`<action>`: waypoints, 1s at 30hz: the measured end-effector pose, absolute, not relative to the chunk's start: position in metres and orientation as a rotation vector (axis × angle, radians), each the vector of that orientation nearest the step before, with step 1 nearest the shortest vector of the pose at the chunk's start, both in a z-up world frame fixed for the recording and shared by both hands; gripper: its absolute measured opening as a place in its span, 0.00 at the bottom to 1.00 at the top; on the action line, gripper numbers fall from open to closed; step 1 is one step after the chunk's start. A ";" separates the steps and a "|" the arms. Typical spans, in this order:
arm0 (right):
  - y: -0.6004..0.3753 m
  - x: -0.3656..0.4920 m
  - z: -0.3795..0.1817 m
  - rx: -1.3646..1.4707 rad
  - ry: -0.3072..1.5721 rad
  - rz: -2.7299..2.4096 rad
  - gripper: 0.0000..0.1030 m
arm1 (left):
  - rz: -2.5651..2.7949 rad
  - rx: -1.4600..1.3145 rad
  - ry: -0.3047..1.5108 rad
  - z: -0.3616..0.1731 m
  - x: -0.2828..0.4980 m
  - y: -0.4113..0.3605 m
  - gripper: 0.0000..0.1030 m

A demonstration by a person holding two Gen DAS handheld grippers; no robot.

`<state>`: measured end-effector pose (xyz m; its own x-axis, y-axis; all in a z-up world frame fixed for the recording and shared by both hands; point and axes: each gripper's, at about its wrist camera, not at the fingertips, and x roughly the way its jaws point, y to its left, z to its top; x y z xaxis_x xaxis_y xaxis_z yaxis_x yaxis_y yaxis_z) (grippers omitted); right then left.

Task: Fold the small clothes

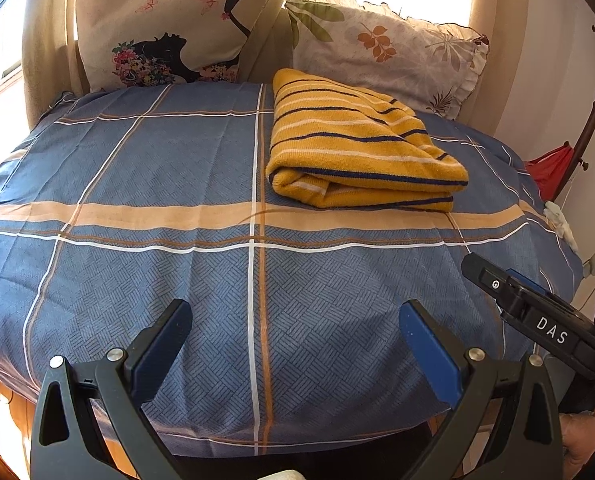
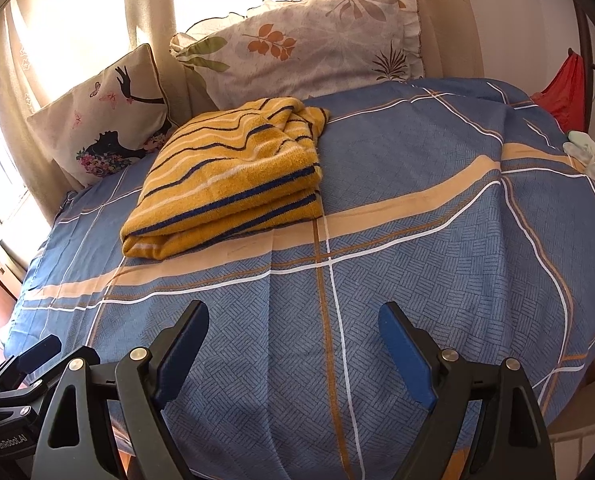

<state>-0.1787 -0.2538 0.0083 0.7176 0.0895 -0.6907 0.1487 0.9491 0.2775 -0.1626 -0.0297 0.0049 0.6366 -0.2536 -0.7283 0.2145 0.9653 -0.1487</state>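
Two pairs of tongs hang over the near edge of the bed (image 1: 137, 280), the left tongs (image 1: 295, 316) and the right tongs (image 2: 293, 316) both spread wide with nothing between their blue pads. The yellow striped garment (image 1: 357, 140) already lies folded into a thick, layered bundle, so the folding step looks done or nearly done; judging by that, what remains is either a final tidy or leaving it be. Any further move would call for reaching well forward and closing on the bundle's near folded edge without dragging the layers apart. The garment sits toward the far edge of the bed, just in front of the leaf-print pillow (image 1: 385, 48), well apart from both tongs and ahead of them, right of centre in the left wrist view.
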 end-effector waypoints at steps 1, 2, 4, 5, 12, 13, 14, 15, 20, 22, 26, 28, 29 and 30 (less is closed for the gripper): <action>-0.254 -0.179 0.008 0.327 0.774 -0.033 0.88 | -0.269 -0.049 0.840 0.005 -0.163 -0.030 1.00; -0.254 -0.178 0.008 0.327 0.774 -0.032 0.88 | -0.272 -0.048 0.841 0.004 -0.163 -0.030 1.00; -0.254 -0.179 0.008 0.328 0.776 -0.032 0.88 | -0.277 -0.045 0.844 0.004 -0.164 -0.031 1.00; -0.254 -0.179 0.007 0.328 0.776 -0.032 0.88 | -0.279 -0.043 0.844 0.004 -0.164 -0.031 1.00; -0.256 -0.179 0.006 0.329 0.777 -0.037 0.88 | -0.291 -0.044 0.858 0.001 -0.164 -0.032 1.00; -0.256 -0.179 0.005 0.329 0.779 -0.038 0.88 | -0.292 -0.046 0.861 0.001 -0.164 -0.032 1.00; -0.256 -0.178 0.005 0.330 0.780 -0.038 0.88 | -0.293 -0.047 0.864 0.000 -0.163 -0.032 1.00; -0.256 -0.178 0.004 0.330 0.781 -0.039 0.88 | -0.294 -0.048 0.867 0.000 -0.163 -0.032 1.00; -0.256 -0.177 0.003 0.326 0.788 -0.037 0.88 | -0.295 -0.051 0.872 -0.001 -0.163 -0.032 1.00; -0.256 -0.177 0.003 0.324 0.787 -0.037 0.88 | -0.295 -0.052 0.873 -0.002 -0.163 -0.032 1.00; -0.254 -0.178 0.003 0.312 0.785 -0.038 0.88 | -0.297 -0.055 0.879 -0.004 -0.163 -0.033 1.00; -0.252 -0.177 0.003 0.303 0.783 -0.036 0.88 | -0.297 -0.057 0.883 -0.004 -0.162 -0.033 1.00; -0.252 -0.177 0.003 0.298 0.782 -0.036 0.88 | -0.297 -0.058 0.884 -0.005 -0.162 -0.033 1.00; -0.252 -0.177 0.003 0.294 0.782 -0.036 0.88 | -0.296 -0.059 0.884 -0.005 -0.162 -0.032 1.00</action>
<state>-0.1772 -0.2516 0.0034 0.7113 0.0768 -0.6986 0.1402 0.9585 0.2482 -0.1619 -0.0324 -0.0049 0.5960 -0.2796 -0.7527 0.2308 0.9575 -0.1729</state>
